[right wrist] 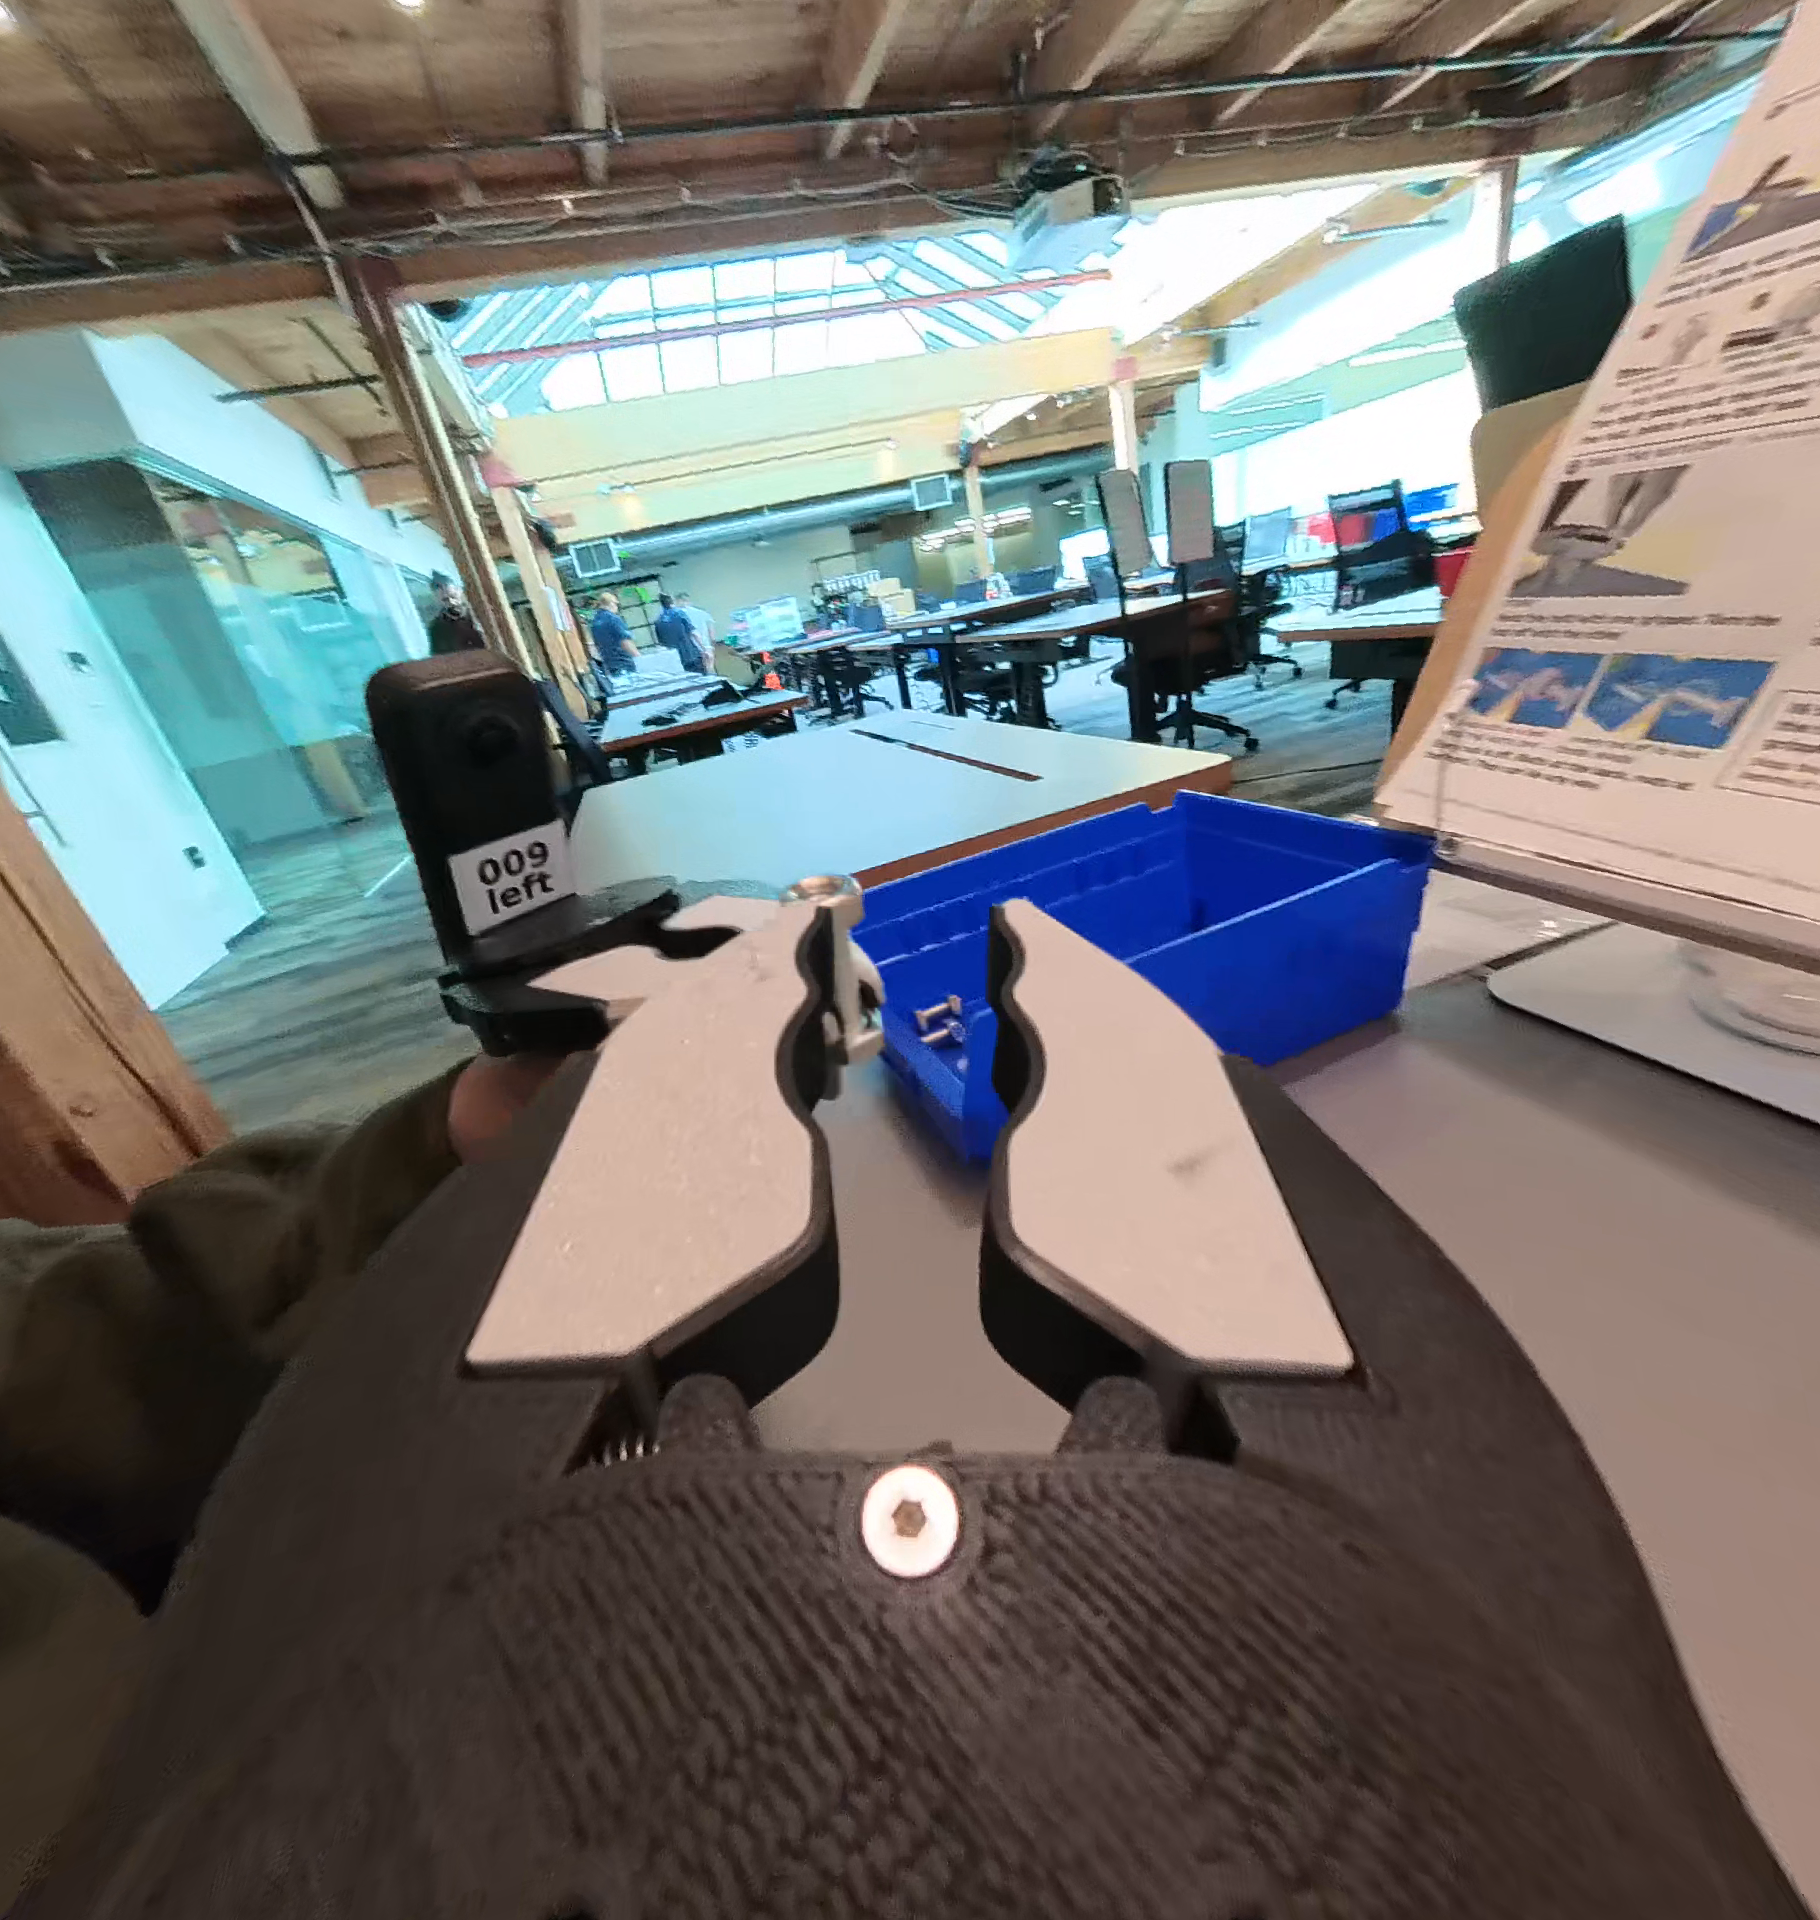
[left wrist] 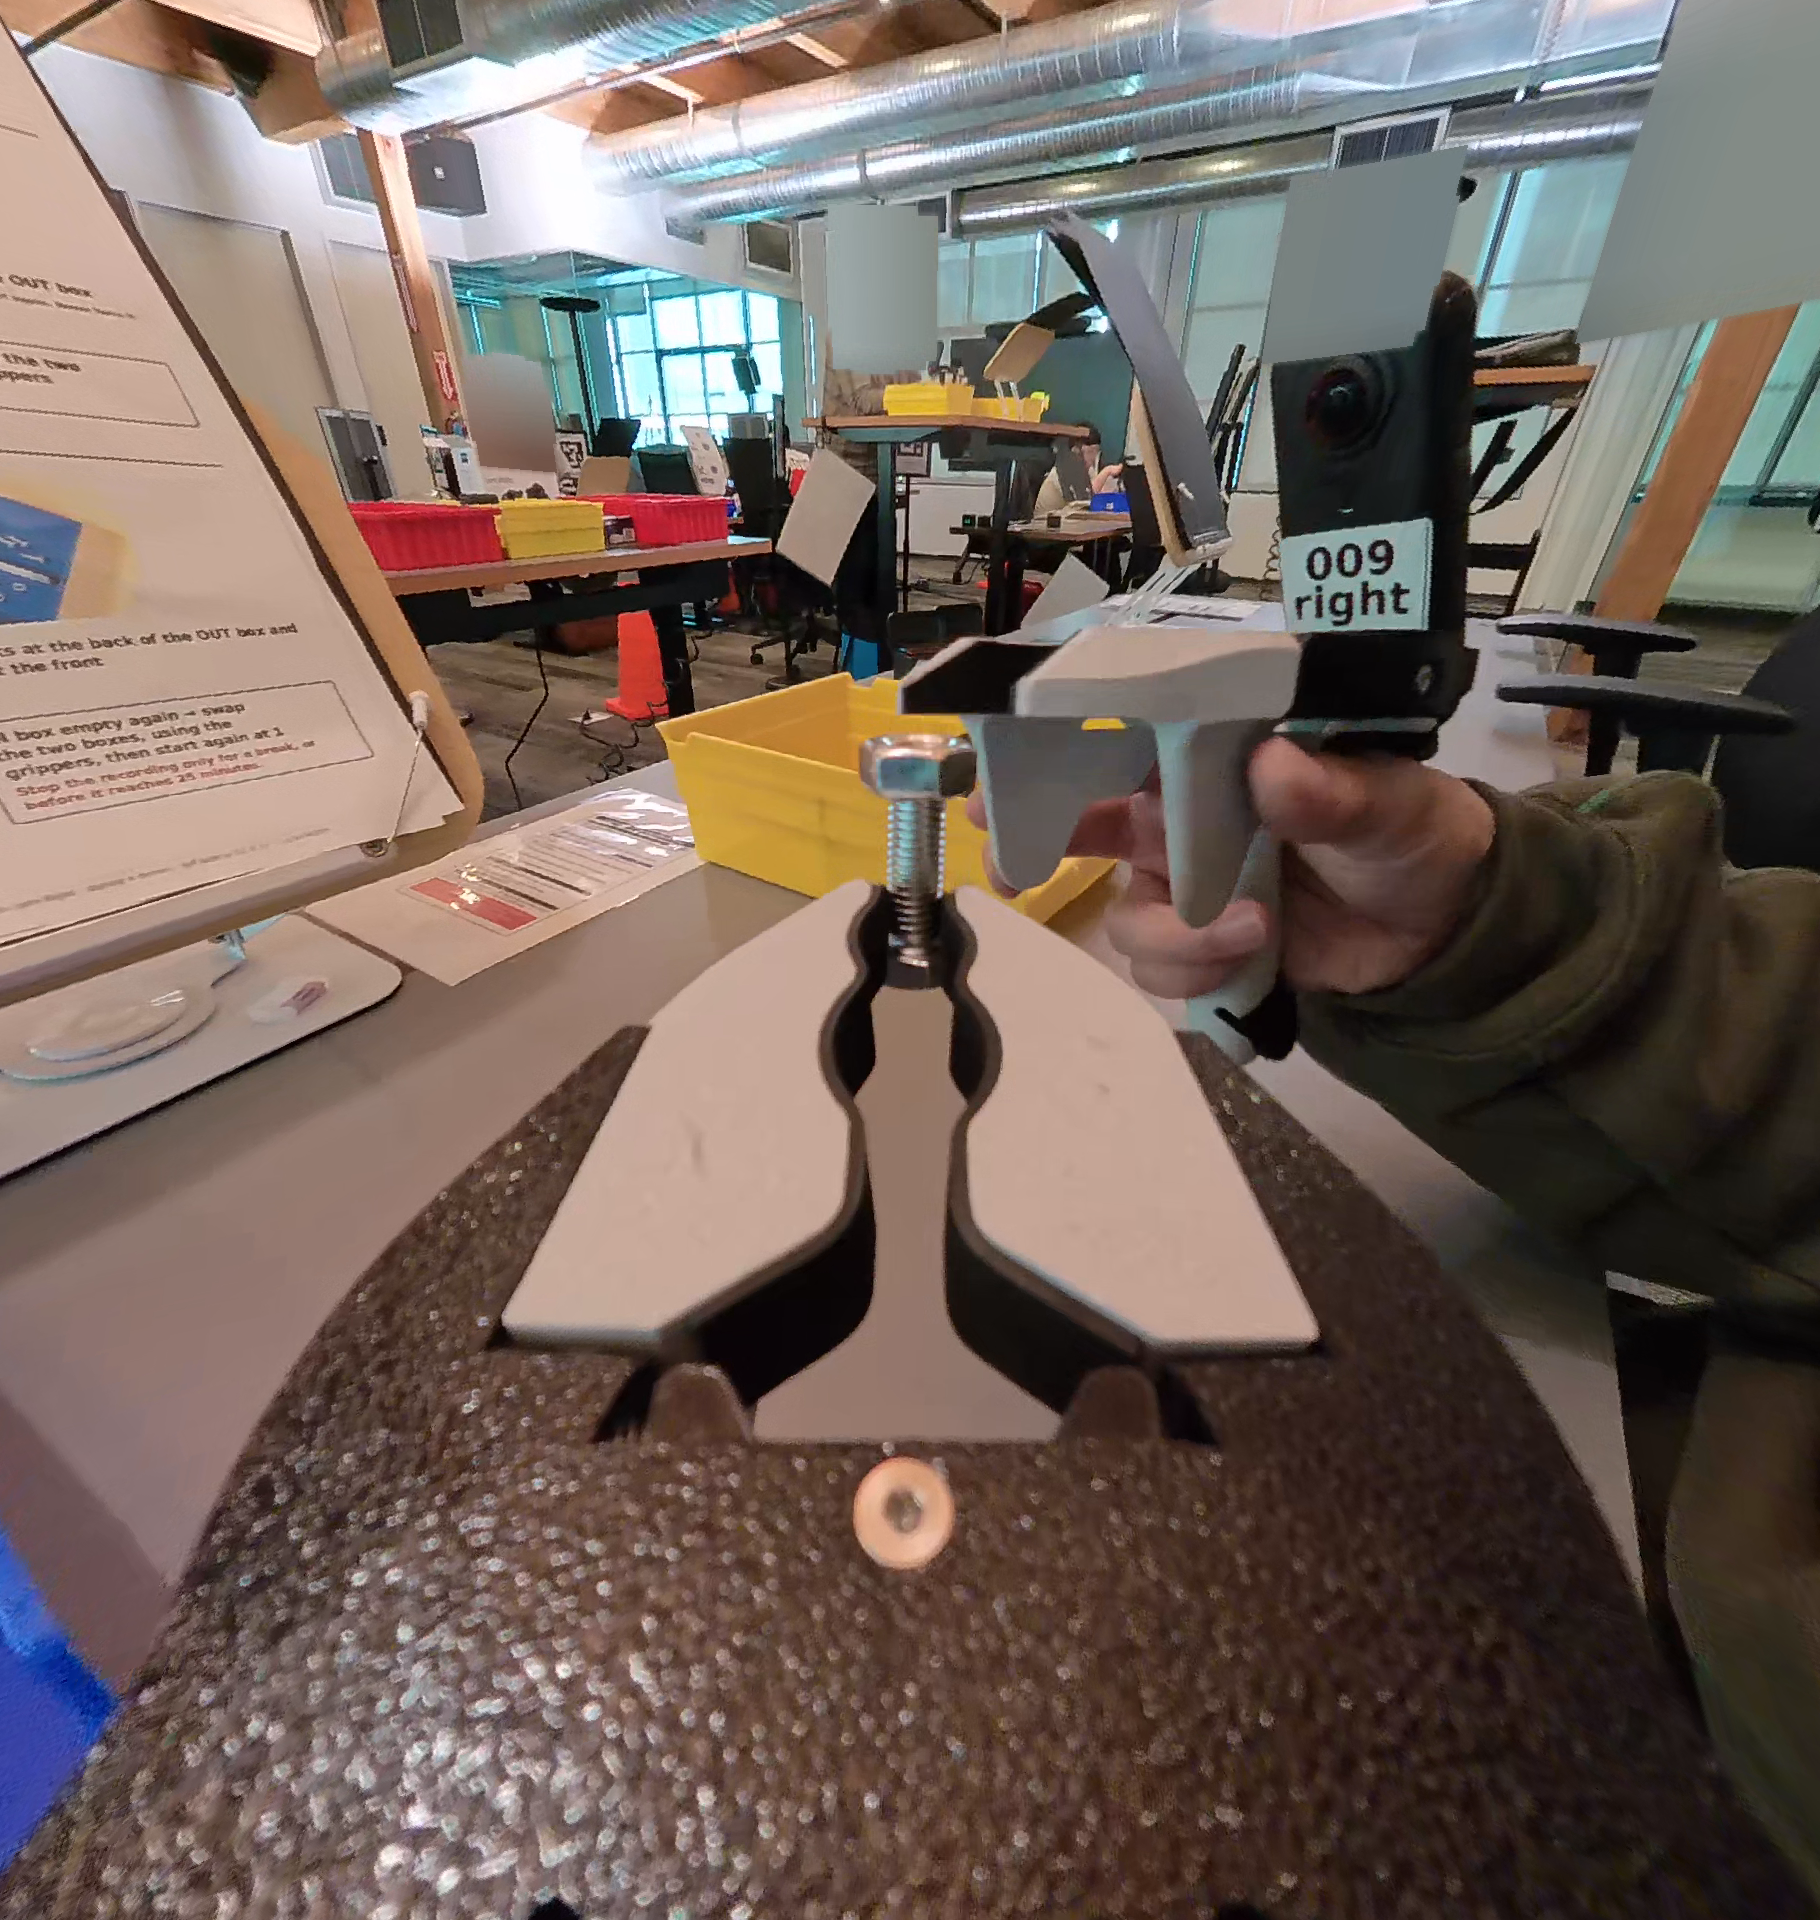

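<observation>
Left tongs (left wrist: 911,940) clamping upright bolt (left wrist: 916,831), yellow bin (left wrist: 781,790) behind, blue bin (right wrist: 1249,935)

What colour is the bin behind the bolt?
Yellow bin, behind the bolt; clearest in the left wrist view.

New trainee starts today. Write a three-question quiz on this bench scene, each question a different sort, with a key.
1. True or false: the left gripper is shut on the bolt, which stands head up.
2. Multiple choice: in the right wrist view, the bin past the open right gripper is A) red, B) blue, C) green.
3. Fill in: in the left wrist view, the bin behind the bolt is coloured ____.

Key: 1 true; 2 B; 3 yellow.
</observation>
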The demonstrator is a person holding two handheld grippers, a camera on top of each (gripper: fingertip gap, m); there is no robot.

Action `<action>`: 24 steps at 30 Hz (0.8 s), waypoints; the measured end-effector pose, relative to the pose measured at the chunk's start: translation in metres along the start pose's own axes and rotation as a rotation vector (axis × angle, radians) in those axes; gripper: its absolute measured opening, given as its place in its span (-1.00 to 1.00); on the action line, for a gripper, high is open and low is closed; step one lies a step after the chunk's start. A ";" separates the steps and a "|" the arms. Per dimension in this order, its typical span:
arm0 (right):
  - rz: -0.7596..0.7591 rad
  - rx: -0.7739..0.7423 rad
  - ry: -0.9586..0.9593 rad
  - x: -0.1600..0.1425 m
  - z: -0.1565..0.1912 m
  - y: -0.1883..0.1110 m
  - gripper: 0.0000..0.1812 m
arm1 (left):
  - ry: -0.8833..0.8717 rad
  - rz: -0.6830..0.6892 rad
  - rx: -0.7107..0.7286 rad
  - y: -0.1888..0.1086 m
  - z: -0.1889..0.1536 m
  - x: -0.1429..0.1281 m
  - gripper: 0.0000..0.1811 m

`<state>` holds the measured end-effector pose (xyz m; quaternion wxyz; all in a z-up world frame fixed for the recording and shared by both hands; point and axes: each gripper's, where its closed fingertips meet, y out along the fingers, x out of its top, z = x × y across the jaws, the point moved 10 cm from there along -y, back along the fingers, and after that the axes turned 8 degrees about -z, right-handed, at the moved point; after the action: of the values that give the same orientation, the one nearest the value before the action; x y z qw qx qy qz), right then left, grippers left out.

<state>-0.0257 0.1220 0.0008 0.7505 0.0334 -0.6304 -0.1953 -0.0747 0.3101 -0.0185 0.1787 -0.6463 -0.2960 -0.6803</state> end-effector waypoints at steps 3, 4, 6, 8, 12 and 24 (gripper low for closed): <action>0.041 0.038 -0.037 -0.004 0.011 0.008 -0.67 | 0.009 0.007 -0.010 0.004 -0.003 -0.001 -0.91; 0.055 0.036 -0.052 -0.005 0.014 0.011 -0.67 | 0.011 0.010 -0.015 0.005 -0.004 0.000 -0.91; 0.064 0.024 -0.073 -0.007 0.018 0.015 -0.71 | 0.025 0.020 -0.011 0.006 -0.005 0.000 -0.90; 0.080 -0.003 -0.071 -0.008 0.019 0.017 -0.79 | 0.027 0.026 -0.012 0.005 -0.006 0.000 -0.91; 0.093 0.030 -0.076 -0.006 0.020 0.017 -0.81 | 0.011 0.009 -0.060 0.003 -0.006 0.000 -0.91; 0.077 0.542 0.028 -0.001 0.026 -0.002 -0.80 | -0.240 -0.090 -0.600 0.000 -0.018 -0.005 -0.91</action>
<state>-0.0512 0.1257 0.0041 0.7297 0.2118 -0.6501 0.0096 -0.0883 0.2976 -0.0234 -0.0862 -0.7319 -0.1295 -0.6635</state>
